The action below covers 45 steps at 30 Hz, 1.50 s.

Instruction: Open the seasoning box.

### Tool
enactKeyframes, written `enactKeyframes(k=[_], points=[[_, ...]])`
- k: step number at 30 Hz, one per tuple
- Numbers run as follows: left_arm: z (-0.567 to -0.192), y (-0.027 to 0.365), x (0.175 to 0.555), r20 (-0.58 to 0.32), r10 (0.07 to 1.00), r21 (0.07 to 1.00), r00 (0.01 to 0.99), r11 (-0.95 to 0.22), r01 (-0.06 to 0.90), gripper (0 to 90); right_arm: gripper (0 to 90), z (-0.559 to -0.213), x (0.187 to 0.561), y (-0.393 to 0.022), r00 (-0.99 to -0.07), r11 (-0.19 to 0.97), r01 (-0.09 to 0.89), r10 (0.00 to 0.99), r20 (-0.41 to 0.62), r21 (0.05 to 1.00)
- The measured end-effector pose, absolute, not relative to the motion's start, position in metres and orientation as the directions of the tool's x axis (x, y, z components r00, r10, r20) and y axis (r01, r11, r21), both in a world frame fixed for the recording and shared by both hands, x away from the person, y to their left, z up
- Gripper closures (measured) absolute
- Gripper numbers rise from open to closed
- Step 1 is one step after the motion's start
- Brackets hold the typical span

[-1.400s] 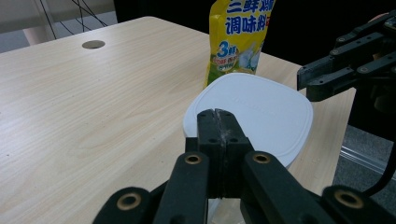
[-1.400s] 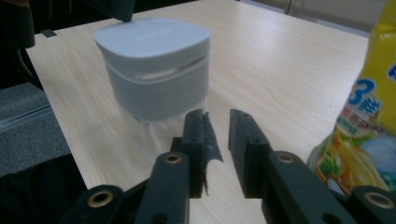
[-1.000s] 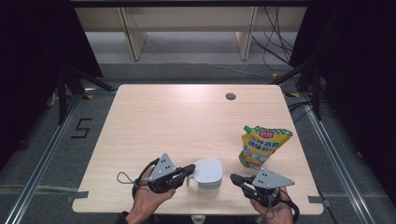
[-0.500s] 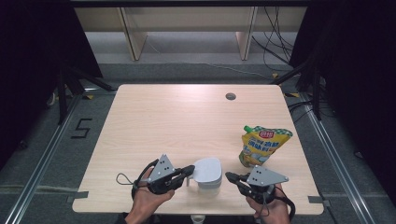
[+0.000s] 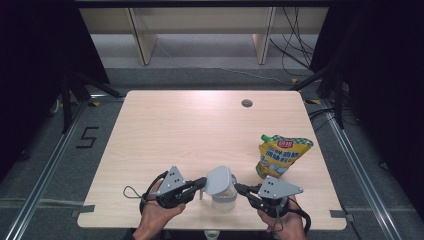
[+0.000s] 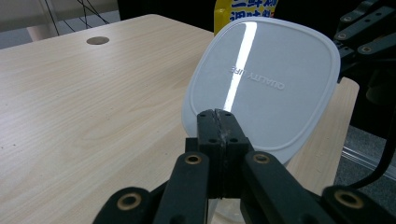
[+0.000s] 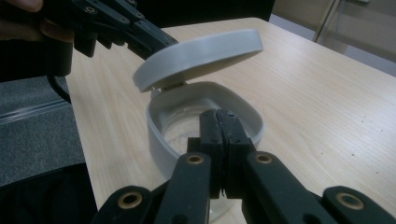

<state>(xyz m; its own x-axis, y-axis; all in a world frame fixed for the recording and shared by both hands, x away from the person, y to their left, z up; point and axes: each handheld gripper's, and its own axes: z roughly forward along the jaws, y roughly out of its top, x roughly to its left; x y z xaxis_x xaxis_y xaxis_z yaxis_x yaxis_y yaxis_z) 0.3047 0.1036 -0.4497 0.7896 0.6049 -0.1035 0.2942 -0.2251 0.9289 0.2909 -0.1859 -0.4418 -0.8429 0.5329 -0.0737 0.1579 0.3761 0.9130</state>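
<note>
A white plastic container [image 5: 223, 199] stands near the table's front edge with its grey-white lid [image 5: 220, 178] tilted up over it. My left gripper [image 5: 202, 183] comes in from the left, shut on the lid's edge [image 6: 261, 79]; its jaws [image 6: 217, 117] meet on the rim. My right gripper [image 5: 239, 188] comes in from the right, its jaws [image 7: 219, 115] shut on the near wall of the container [image 7: 161, 135]. The container is open below the raised lid [image 7: 201, 56], and a pale layer lies at its bottom. The left gripper [image 7: 116, 23] holds the lid's far side in the right gripper view.
A yellow stand-up pouch [image 5: 282, 155] with a green cap stands to the right, behind the right gripper; its lower edge [image 6: 247, 9] peeks over the lid. A round cable hole [image 5: 246, 103] lies far back. The table's front edge [image 5: 215, 227] is close below both hands.
The right gripper has edged slightly left toward the container. The left gripper and the lid stay about where they were.
</note>
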Motion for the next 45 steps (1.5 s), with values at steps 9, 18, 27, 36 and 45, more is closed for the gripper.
enactKeyframes(k=[9, 18, 27, 36, 45], points=[[-0.449, 0.106, 0.305, -0.083, 0.597, 0.927, 0.798, -0.246, 0.281, 88.9, 90.0, -0.432, 0.291, -0.178, -0.853, 0.376, 0.132, 0.514, -0.088, 0.917], [-0.463, 0.130, 0.304, -0.156, 0.631, 0.910, 0.760, -0.207, 0.359, 47.1, 90.0, -0.422, 0.292, -0.170, -0.860, 0.383, 0.106, 0.499, -0.109, 0.918], [-0.495, 0.137, 0.285, -0.102, 0.664, 0.849, 0.741, -0.330, 0.412, 30.2, 89.5, -0.418, 0.290, -0.158, -0.863, 0.389, 0.083, 0.489, -0.130, 0.917], [-0.498, 0.139, 0.278, -0.084, 0.673, 0.849, 0.735, -0.338, 0.407, 27.3, 88.6, -0.413, 0.287, -0.138, -0.875, 0.400, 0.047, 0.458, -0.155, 0.915], [-0.500, 0.136, 0.277, -0.092, 0.674, 0.850, 0.733, -0.330, 0.411, 27.3, 85.2, -0.416, 0.290, -0.153, -0.865, 0.405, 0.038, 0.471, -0.172, 0.914]])
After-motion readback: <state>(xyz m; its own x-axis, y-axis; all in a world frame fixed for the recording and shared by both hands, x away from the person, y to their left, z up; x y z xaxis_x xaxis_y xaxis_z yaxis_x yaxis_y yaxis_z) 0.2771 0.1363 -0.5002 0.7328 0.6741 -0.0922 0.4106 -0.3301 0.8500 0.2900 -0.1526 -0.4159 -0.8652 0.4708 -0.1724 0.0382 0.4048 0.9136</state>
